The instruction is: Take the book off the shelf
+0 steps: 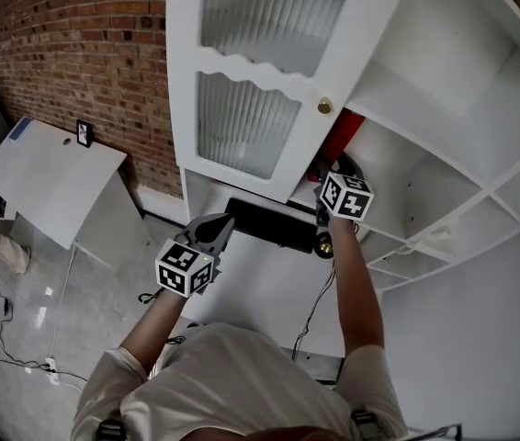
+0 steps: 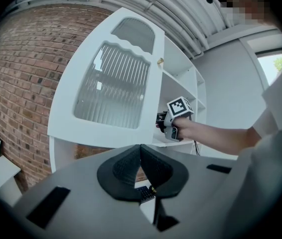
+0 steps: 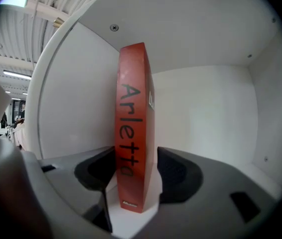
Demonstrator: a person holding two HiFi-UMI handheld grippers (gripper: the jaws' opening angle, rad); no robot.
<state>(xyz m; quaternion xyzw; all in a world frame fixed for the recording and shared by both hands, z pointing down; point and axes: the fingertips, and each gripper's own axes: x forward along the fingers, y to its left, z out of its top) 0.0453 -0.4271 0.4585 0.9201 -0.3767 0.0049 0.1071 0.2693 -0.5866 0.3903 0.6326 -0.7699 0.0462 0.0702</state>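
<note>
A red book (image 3: 133, 133) with black lettering down its spine stands upright on the white shelf board (image 3: 131, 222) in a corner compartment. My right gripper (image 3: 135, 171) is open, with one jaw on each side of the book's lower spine. A thin gap shows at the right pad (image 3: 173, 171); the left pad sits right at the book's edge. In the head view the red book (image 1: 341, 136) shows behind the cabinet door, with the right gripper (image 1: 331, 175) reaching in. My left gripper (image 2: 140, 151) is shut and empty, held low in front of the cabinet (image 1: 216, 230).
The white cabinet door (image 1: 251, 81) with ribbed glass and a brass knob (image 1: 324, 106) stands open to the left of the book. Other white compartments (image 1: 444, 154) lie to the right. A black flat object (image 1: 269, 223) sits below. A brick wall (image 1: 67, 53) and a white desk (image 1: 53, 177) are at left.
</note>
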